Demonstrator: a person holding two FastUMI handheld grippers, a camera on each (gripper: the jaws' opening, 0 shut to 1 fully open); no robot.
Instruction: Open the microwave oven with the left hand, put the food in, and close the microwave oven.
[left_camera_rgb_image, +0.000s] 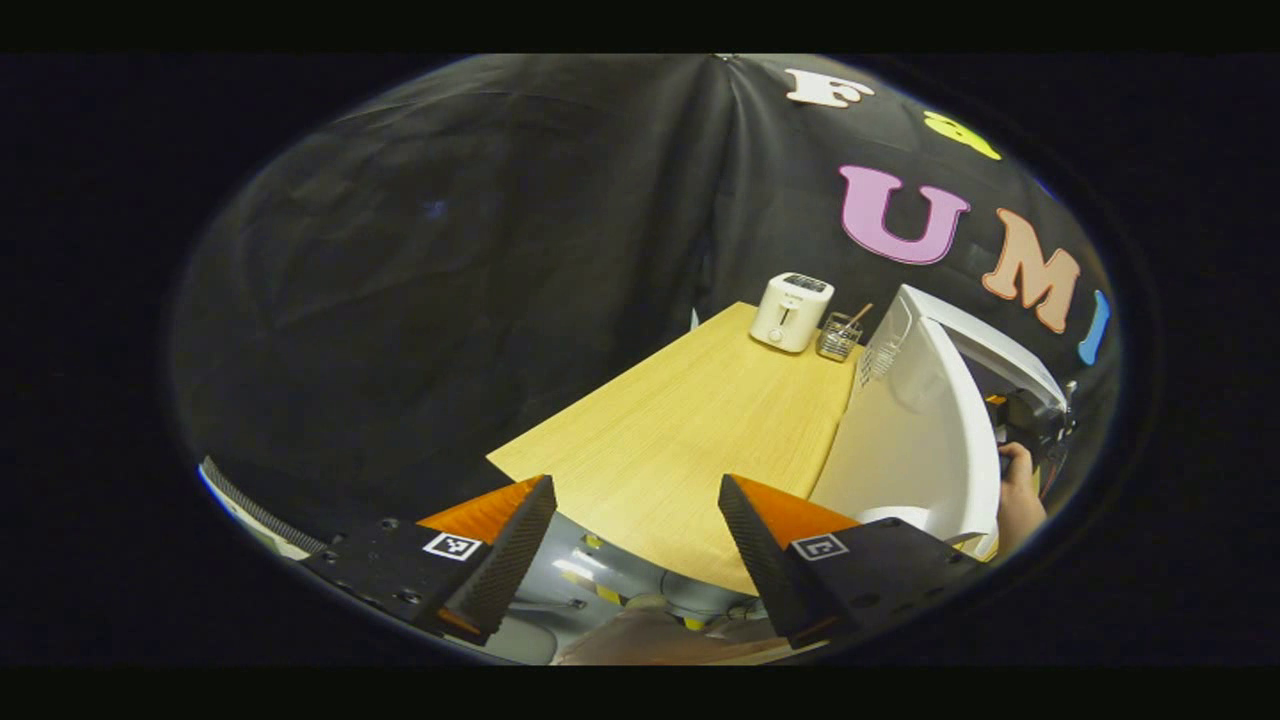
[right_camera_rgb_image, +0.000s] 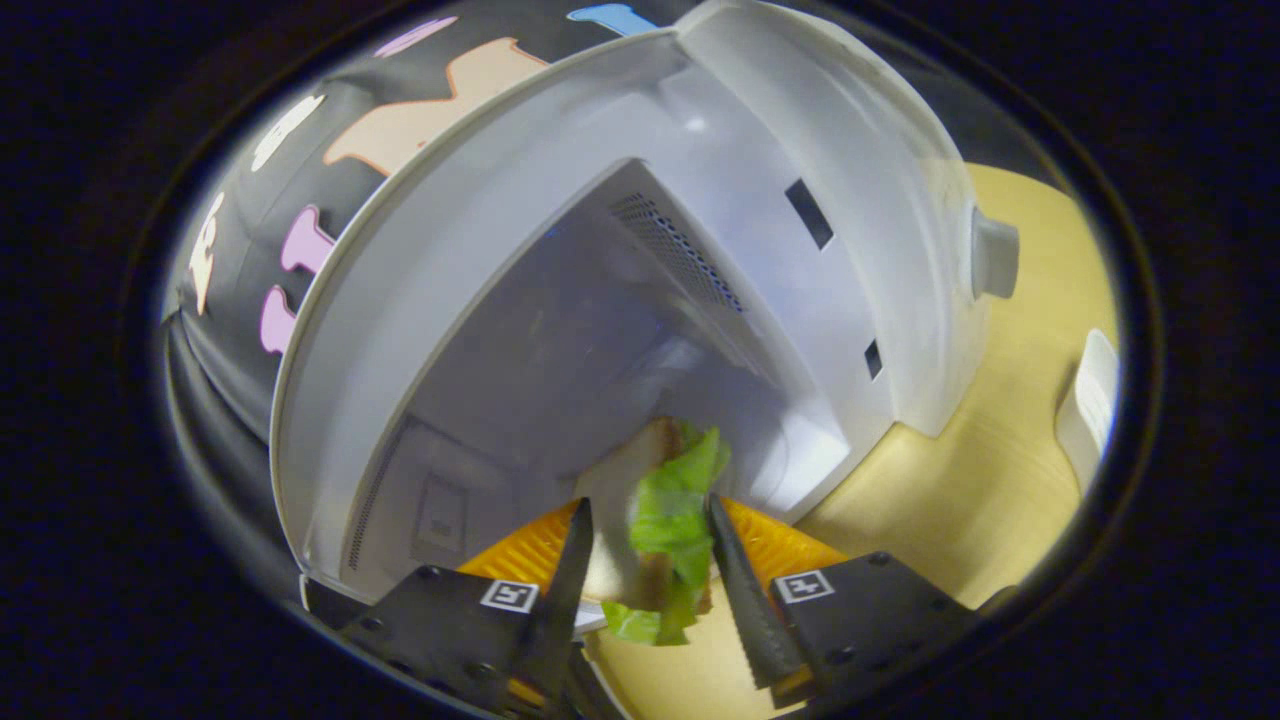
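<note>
Left gripper (left_camera_rgb_image: 637, 545): fingers wide apart, holding nothing, above table (left_camera_rgb_image: 690, 420) edge. Toaster (left_camera_rgb_image: 791, 311), then microwave (left_camera_rgb_image: 930, 420), door open. Right gripper (right_camera_rgb_image: 645, 560): clamped on sandwich (right_camera_rgb_image: 660, 520), at mouth of microwave cavity.

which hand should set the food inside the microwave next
Right. The right hand-held gripper is shut on the sandwich at the open microwave cavity; the left hand-held gripper is open, empty, off to the side.

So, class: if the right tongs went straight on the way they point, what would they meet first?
Probably the back wall of the open microwave; the right tongs, holding the sandwich, point into its cavity. Depth is unclear.
</note>
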